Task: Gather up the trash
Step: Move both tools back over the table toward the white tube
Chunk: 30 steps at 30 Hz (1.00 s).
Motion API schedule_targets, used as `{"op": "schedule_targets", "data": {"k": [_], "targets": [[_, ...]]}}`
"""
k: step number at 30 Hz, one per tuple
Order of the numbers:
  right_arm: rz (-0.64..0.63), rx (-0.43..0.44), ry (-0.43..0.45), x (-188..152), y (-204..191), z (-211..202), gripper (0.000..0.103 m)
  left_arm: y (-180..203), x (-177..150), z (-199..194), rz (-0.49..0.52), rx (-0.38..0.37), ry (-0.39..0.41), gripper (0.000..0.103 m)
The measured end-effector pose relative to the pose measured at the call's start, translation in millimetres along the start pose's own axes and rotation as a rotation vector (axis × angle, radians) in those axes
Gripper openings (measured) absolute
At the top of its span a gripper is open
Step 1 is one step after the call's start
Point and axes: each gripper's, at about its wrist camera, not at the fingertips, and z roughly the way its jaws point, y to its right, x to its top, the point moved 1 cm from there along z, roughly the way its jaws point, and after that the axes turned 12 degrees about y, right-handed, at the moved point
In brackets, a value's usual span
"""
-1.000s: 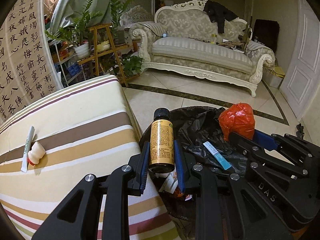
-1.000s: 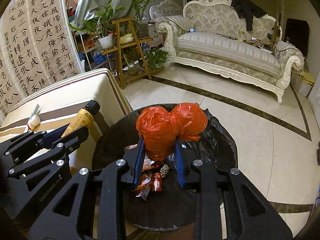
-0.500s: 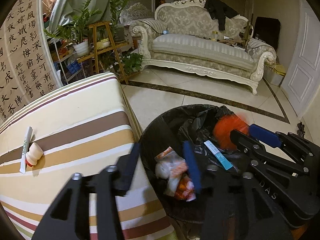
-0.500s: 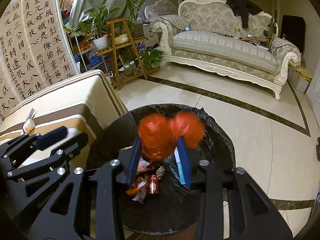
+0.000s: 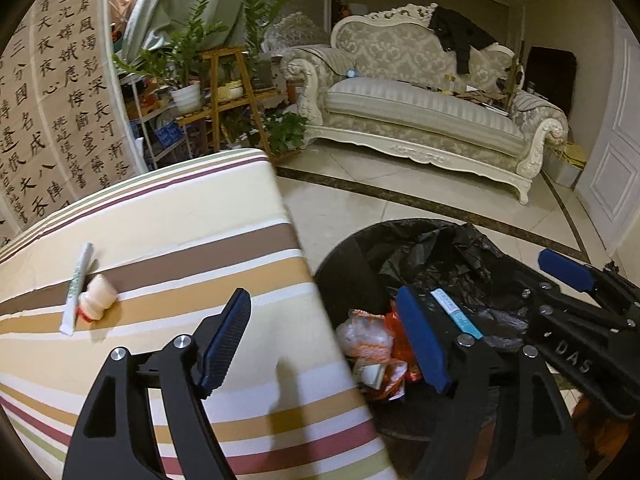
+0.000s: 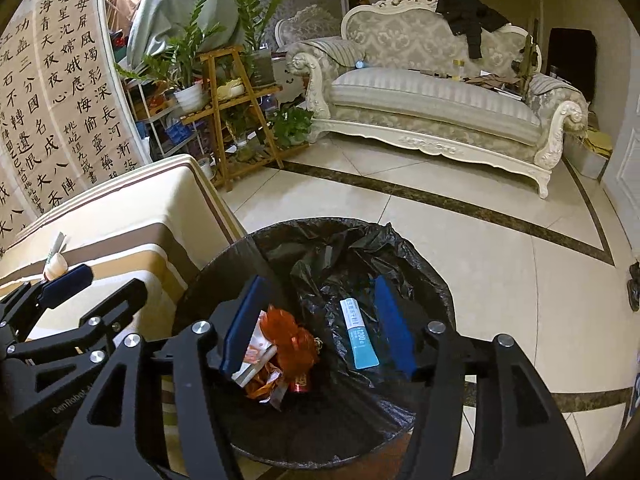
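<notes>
**Black grippers over the bin, both spreading apart**

Blue pads on both tools, and nothing sits between either pair. The left gripper (image 5: 326, 334) has its jaws opening, one finger over the striped tabletop (image 5: 168, 232) and the other over the trash bin (image 6: 224, 264). The right gripper (image 6: 316, 324) is opening too, hanging right above the bin's mouth.

Inside the black bin liner (image 6: 360, 248) there's an orange-red plastic bag (image 6: 290, 340) on top of crumpled wrappers (image 5: 364, 336), plus a white and teal tube (image 6: 358, 334) leaning on the liner beside it.

Left on the table: a small white bottle (image 5: 96, 297) touching a long paper-wrapped stick (image 5: 77, 287), well apart from the bin.

Room-wise, glossy cream floor tiles (image 6: 460, 240) with dark border lines, an ornate cream sofa (image 6: 432, 104) with a black jacket (image 6: 468, 16) thrown over its back, a wooden plant stand (image 6: 236, 92) with potted greenery, and a big calligraphy panel (image 6: 56, 92) on the left.
</notes>
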Motion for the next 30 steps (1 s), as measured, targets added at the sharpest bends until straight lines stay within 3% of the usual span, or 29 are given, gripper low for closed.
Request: {"op": "schedule_targets", "data": {"k": [10,22,30], "targets": [[-0.032,0.069,-0.006,3,-39,-2,0.063,-50,-8,-16,-0.063,0.096,0.001,0.076],[-0.125,0.219,-0.029,3,-130,1,0.064,-161,-14,-28,-0.164,0.284,0.002,0.076],[-0.169,0.278,-0.048,3,-172,7,0.064,-199,-11,-11,-0.165,0.303,-0.033,0.065]]}}
